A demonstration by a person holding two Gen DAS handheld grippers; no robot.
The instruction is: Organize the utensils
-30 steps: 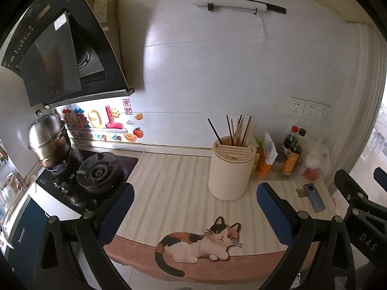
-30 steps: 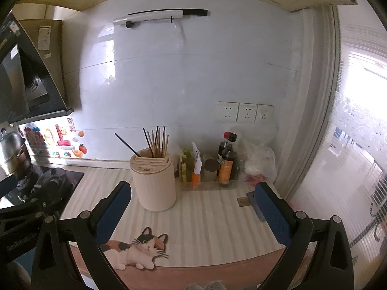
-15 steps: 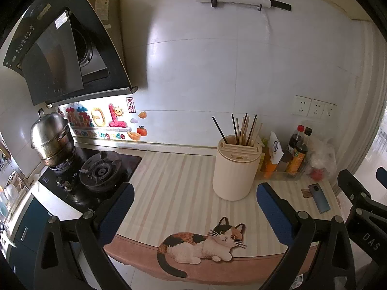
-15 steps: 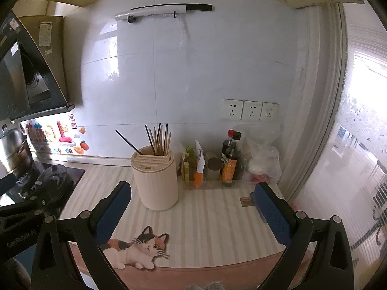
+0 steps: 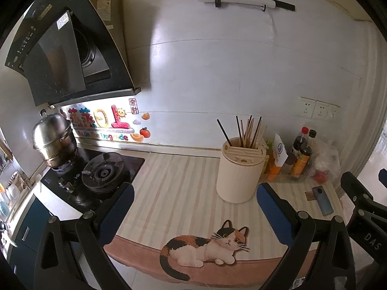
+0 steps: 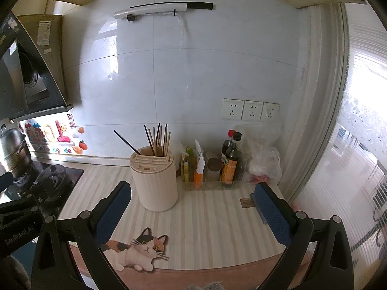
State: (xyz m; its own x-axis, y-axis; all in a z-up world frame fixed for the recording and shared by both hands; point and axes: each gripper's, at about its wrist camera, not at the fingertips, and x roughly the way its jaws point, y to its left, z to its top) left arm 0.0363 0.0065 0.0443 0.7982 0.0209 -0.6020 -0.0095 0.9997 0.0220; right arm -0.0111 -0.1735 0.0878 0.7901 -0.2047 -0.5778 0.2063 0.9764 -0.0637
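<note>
Jaws spread wide, empty, both level above counter [image 5: 183,188], facing holder [image 6: 154,178]

I face a white tiled wall [image 6: 205,67]; right of its sockets [image 6: 251,110] a bright window [image 6: 362,125] glows.

L gripper [image 5: 194,210]: jaws wide apart, nothing btwn the blue pads [image 5: 116,212], held level, pointing fwd. R gripper [image 6: 193,207]: same, jaws spread wide, pads [image 6: 273,215] bare, empty. Both side by side; each shows at the edge of the other's view, R [image 5: 362,207] and L [image 6: 21,207].
</note>
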